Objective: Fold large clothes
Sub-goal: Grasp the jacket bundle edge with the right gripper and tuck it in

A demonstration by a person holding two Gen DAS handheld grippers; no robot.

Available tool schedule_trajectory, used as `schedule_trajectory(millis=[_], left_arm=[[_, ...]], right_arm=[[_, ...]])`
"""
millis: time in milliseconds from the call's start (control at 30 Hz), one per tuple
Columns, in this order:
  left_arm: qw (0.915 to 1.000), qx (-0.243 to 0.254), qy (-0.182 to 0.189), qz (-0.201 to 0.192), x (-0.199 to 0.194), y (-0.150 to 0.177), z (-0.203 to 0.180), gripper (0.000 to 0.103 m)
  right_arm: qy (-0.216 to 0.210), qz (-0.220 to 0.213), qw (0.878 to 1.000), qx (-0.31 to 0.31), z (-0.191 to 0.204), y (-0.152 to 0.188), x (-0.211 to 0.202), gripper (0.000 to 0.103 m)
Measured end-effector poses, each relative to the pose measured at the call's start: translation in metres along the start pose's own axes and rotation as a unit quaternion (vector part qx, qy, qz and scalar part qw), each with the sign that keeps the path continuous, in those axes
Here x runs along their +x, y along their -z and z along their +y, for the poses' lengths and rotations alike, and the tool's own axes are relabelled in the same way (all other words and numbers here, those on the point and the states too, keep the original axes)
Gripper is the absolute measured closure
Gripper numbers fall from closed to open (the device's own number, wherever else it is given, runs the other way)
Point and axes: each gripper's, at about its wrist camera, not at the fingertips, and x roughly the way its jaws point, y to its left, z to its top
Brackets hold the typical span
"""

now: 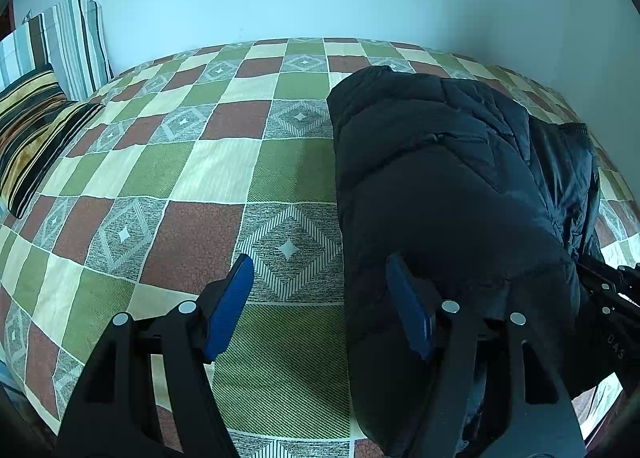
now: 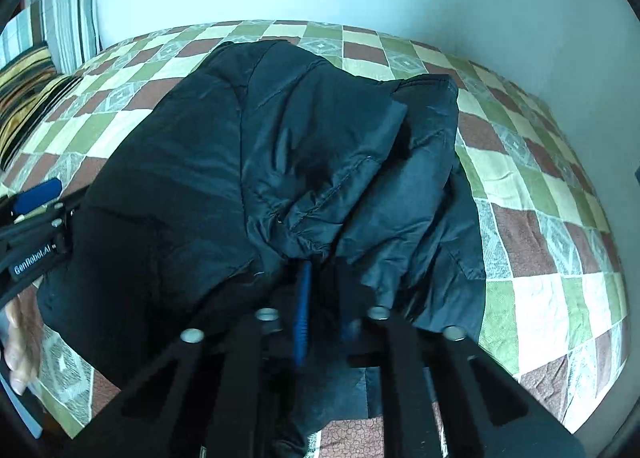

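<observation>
**A:** On the bed, toward its right side and running from the near edge up the middle, lies the black puffer jacket (image 2: 248, 178), bunched into a thick mound on the checked bedspread (image 1: 224, 170). Striped pillows (image 1: 44, 70) sit at the far left corner, well apart from it.

**B:** And the grippers?

**A:** The right gripper (image 2: 320, 306) has its jaws drawn together at the jacket's near edge, with folds of the shiny fabric gathered over the tips. I judge it clamped on a pinch of cloth, though the pads are mostly buried. The left gripper (image 1: 320, 306) stands with its jaws apart: one blue pad over bare bedspread, the other touching the jacket's left flank. It holds nothing.

**B:** How will the jacket handle?

**A:** Soft, padded and probably light for its bulk, but springy, so folds will likely puff back open. The shell looks slick, so a shallow pinch could slide out.

**B:** Where to take hold, then?

**A:** At a stitched seam or hem, where the cloth is thinner and layered. The left gripper would do best on the near left edge, level with the right gripper's hold.
</observation>
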Motion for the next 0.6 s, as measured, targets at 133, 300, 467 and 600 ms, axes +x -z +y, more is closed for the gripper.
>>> schedule_trajectory(millis=[133,300,467,600], left_arm=[[1.0,-0.001,0.003,-0.001,-0.003,-0.001,0.002,0.035],[0.9998,-0.005,0.012,-0.016,-0.014,-0.003,0.003,0.035],[0.9996,0.01,0.024,-0.013,-0.01,0.002,-0.009,0.035],[0.9997,0.011,0.02,-0.013,-0.003,0.004,-0.011,0.035]], right_arm=[[0.007,-0.02,1.0,0.009,-0.007,0.001,-0.006,0.101],[0.051,-0.027,0.998,0.009,-0.029,0.0,-0.007,0.102],[0.023,0.009,0.999,0.049,-0.055,0.004,0.012,0.102],[0.019,0.006,0.999,0.048,-0.052,0.002,0.009,0.101]])
